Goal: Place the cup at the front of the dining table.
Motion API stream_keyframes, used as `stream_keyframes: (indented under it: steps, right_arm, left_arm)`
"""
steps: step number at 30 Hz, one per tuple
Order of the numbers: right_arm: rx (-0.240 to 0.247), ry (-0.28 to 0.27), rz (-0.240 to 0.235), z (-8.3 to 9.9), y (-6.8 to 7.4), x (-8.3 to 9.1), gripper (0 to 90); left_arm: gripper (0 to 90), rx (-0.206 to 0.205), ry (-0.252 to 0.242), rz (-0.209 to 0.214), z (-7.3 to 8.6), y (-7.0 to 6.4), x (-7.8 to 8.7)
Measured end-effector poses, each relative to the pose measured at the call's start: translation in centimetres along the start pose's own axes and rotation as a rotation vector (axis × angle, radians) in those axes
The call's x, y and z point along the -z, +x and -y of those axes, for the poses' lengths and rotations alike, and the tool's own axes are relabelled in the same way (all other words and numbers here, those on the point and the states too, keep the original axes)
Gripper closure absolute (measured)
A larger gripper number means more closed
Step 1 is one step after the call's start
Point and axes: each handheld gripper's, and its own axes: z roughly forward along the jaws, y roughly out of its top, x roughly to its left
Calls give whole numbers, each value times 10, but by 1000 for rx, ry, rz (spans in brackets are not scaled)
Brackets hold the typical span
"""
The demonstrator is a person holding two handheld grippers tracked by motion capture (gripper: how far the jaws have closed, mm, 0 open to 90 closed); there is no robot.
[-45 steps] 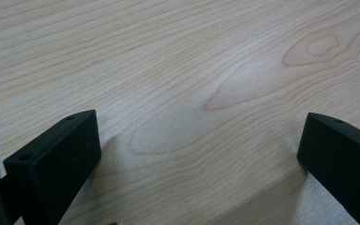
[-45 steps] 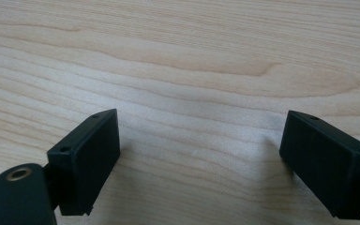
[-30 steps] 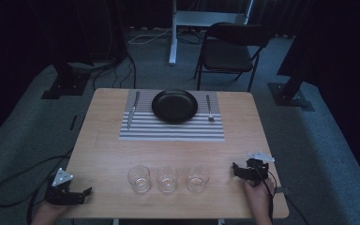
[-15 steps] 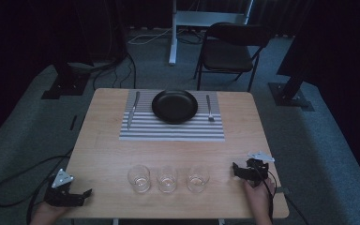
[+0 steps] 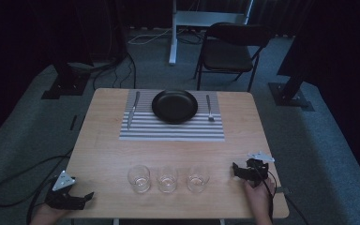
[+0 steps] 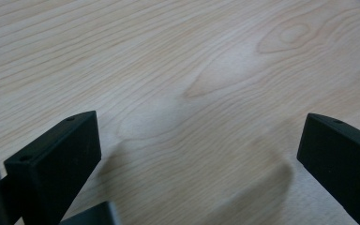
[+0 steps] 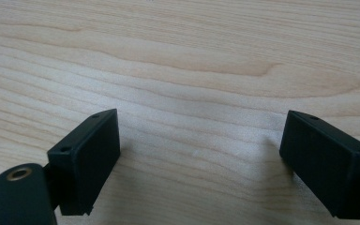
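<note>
Three clear glasses stand in a row near the table's front edge: a left glass (image 5: 138,178), a middle glass (image 5: 167,179) and a right glass (image 5: 198,178). Farther back, a black plate (image 5: 174,106) sits on a striped placemat (image 5: 171,129), with a knife (image 5: 132,109) on its left and a fork (image 5: 209,108) on its right. My left gripper (image 5: 85,198) rests at the front left corner, open, and the left gripper view shows its gap (image 6: 199,154) with only bare wood in it. My right gripper (image 5: 236,169) lies right of the glasses, open over bare wood (image 7: 199,145).
The wooden table (image 5: 103,154) stands on grey carpet. A black folding chair (image 5: 228,51) and a white stand (image 5: 173,28) are behind it. Dark stand bases (image 5: 63,84) sit at the back left and back right. Cables trail from both grippers across the floor.
</note>
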Motion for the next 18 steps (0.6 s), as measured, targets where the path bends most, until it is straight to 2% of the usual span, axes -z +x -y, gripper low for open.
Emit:
stream_keyframes:
  steps: [6,13,14,18]
  right_arm:
    - [-1,0,0,0,0,0,119]
    - [0,0,0,0,0,0,119]
    - [0,0,0,0,0,0,119]
    - [0,0,0,0,0,0,119]
  left_arm:
    - [2,-35,-1,17,-7,-9,-1]
    - [3,-46,5,30,-10,-14,-3]
    - [3,-47,-2,47,-12,-16,-3]
    - [3,-61,-16,61,-17,-21,-3]
